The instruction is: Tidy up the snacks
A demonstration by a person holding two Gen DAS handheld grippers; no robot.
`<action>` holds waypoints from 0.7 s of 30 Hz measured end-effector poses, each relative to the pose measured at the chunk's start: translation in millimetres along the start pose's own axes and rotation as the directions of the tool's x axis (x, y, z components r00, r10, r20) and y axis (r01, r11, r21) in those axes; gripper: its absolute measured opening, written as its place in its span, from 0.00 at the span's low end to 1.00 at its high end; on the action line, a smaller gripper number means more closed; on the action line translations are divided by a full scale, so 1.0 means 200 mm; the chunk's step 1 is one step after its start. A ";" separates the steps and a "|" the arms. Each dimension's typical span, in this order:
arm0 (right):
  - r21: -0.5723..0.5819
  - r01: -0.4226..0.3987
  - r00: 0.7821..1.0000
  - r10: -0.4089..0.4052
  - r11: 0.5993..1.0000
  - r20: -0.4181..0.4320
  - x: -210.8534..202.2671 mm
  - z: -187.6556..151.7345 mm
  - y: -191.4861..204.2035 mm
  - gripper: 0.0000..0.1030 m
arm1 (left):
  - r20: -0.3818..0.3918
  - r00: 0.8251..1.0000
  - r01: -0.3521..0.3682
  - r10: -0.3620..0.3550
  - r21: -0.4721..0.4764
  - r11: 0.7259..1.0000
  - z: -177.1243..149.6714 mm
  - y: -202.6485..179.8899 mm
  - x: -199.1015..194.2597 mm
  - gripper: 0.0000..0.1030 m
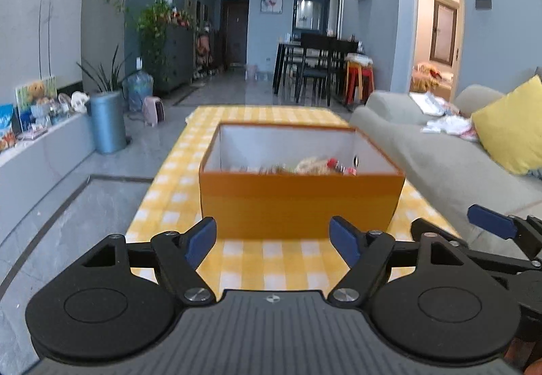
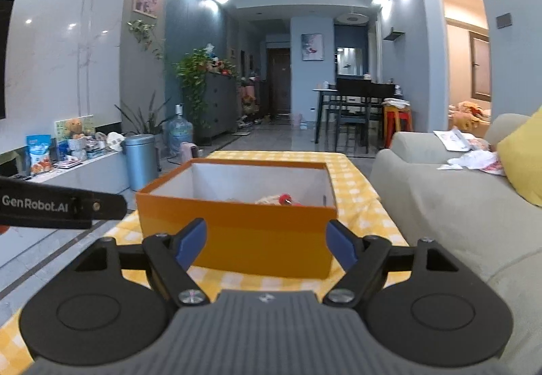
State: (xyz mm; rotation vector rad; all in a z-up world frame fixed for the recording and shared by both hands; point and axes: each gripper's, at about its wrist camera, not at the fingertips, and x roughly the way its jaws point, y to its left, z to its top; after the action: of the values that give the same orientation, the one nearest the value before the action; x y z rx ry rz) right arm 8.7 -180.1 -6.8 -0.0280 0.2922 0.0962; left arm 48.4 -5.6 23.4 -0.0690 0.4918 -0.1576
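Two grippers facing orange box [image 1: 298, 202] | left gripper [image 1: 272, 241] gaping wide, empty | right gripper [image 2: 266, 244] gaping wide, empty | snacks [image 1: 313, 166] lying inside box

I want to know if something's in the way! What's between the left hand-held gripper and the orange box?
Only bare yellow checked tablecloth lies between the left hand-held gripper and the orange box, as the left wrist view shows.

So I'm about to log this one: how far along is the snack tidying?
Snack packets already lie inside the open orange cardboard box. Both the left gripper and the right gripper are open and empty. No loose snacks show on the yellow checked tablecloth.
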 end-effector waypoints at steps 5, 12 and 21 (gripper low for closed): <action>0.011 0.006 0.999 -0.005 1.000 -0.045 -0.01 -0.09 0.01 0.74 | -0.060 0.998 -0.019 0.018 -0.002 1.000 -0.08 0.00 0.03 0.84; 0.013 0.008 0.998 -0.007 1.000 -0.058 -0.02 -0.11 0.04 0.74 | -0.092 0.995 -0.045 0.044 -0.008 0.999 -0.12 -0.01 0.02 0.81; 0.011 -0.001 0.998 0.001 1.000 -0.070 -0.02 -0.11 0.05 0.74 | -0.098 0.994 -0.041 0.040 -0.004 0.999 -0.13 -0.03 0.01 0.80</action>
State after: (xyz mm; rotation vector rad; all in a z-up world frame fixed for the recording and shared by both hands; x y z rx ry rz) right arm -1.7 -172.0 -26.3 -0.0202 0.3629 0.0948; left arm 36.3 -11.8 0.2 -0.0569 0.5906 -0.1202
